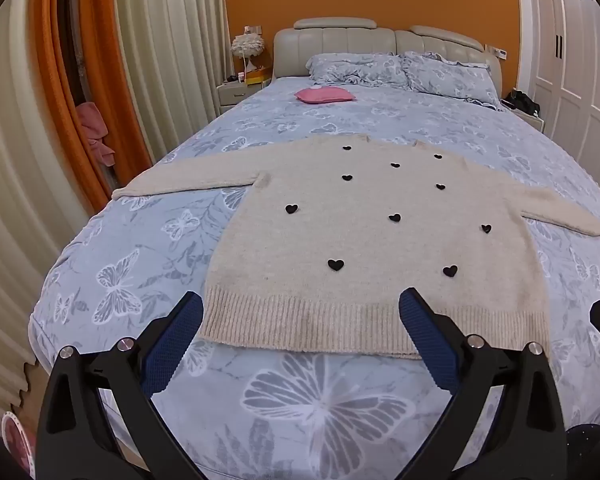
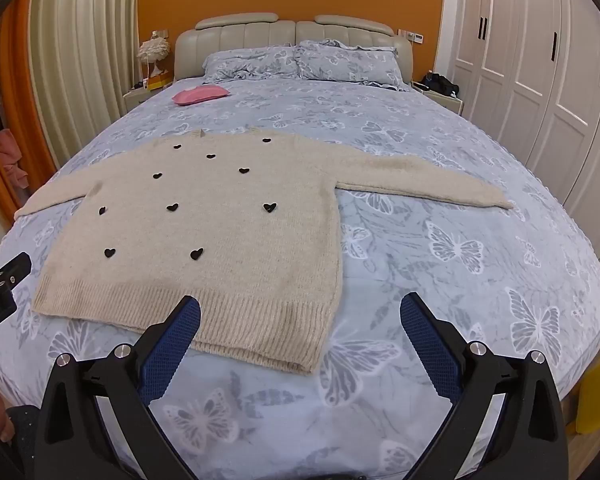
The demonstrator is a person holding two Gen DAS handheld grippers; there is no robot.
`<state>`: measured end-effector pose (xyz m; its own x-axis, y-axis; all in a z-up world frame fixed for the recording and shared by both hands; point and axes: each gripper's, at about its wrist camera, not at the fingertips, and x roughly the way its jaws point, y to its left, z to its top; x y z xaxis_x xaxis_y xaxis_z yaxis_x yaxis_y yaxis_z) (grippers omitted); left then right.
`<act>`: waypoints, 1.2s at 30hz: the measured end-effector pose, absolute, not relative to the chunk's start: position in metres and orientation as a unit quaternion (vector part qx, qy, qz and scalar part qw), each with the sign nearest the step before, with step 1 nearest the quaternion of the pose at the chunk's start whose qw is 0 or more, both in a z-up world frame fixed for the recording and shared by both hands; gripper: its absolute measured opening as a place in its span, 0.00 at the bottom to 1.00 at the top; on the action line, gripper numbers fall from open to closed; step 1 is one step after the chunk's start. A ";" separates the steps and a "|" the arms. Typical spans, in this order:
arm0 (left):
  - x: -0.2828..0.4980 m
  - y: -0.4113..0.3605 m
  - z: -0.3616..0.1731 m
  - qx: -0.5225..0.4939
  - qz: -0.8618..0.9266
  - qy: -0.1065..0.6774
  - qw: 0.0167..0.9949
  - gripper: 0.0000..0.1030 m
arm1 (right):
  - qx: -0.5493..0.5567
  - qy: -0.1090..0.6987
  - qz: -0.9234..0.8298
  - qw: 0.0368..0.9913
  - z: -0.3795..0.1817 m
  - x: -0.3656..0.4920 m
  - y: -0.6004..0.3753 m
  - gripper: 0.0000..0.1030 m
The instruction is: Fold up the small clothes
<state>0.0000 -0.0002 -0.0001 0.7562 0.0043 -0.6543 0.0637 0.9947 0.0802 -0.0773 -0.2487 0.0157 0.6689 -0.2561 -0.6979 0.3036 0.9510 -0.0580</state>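
Both hand-held grippers, left [image 1: 302,312] and right [image 2: 300,314], are hovering released at 6 o'clock of the flat beige heart-dotted knit sweater [image 1: 364,232] on the butterfly-print bed [image 1: 324,400]; sleeves likely fold first.

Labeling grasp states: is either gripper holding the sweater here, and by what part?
Nothing is held. The left gripper and right gripper are both open, hovering near the hem of the sweater, which lies flat on the bed.
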 end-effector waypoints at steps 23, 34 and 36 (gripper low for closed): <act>0.001 -0.005 -0.003 0.047 -0.021 0.351 0.935 0.93 | 0.032 0.379 -0.153 0.912 0.015 -0.077 -0.249 0.95; 0.002 -0.002 -0.003 0.048 -0.021 0.352 0.934 0.94 | 0.032 0.379 -0.153 0.912 0.015 -0.077 -0.249 0.95; 0.002 -0.002 -0.003 0.048 -0.021 0.352 0.934 0.94 | 0.032 0.378 -0.153 0.912 0.015 -0.077 -0.249 0.95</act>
